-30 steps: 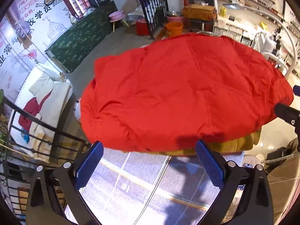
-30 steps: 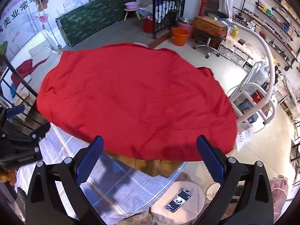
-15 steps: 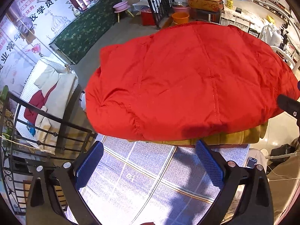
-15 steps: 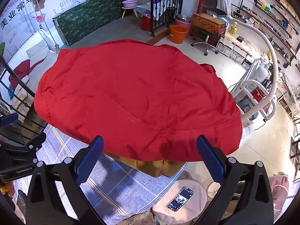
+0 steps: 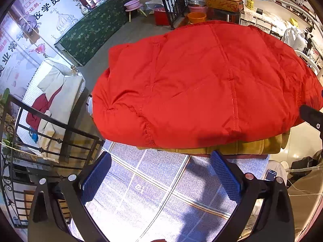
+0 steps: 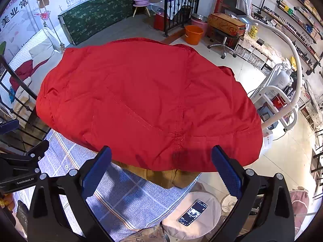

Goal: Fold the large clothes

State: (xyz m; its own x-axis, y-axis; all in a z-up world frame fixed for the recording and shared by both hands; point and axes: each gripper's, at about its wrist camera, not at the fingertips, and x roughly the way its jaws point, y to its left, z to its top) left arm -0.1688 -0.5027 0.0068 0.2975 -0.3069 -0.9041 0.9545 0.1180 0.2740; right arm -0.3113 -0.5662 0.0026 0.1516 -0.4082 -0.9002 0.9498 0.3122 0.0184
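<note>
A big red padded jacket (image 5: 201, 84) lies folded into a puffy bundle on the table, on top of a mustard-brown garment (image 5: 242, 147) whose edge sticks out along the near side. In the right wrist view the red jacket (image 6: 145, 100) fills the middle and the brown garment (image 6: 167, 176) peeks out beneath it. My left gripper (image 5: 160, 176) is open above the blue checked tablecloth (image 5: 153, 185), short of the jacket's near edge. My right gripper (image 6: 161, 170) is open too, its fingers (image 6: 97, 171) just at the jacket's hem, holding nothing.
A black iron railing (image 5: 50, 137) stands left of the table. A stool with a phone (image 6: 192, 212) sits below the table's near right corner. A white lamp stand (image 6: 286, 100) rises at the right. Beyond lie an orange bucket (image 6: 193, 34) and a green counter (image 6: 105, 14).
Both grippers have drawn back from the jacket toward me, so more checked tablecloth and brown garment edge show. The jacket has settled flatter on the pile.
</note>
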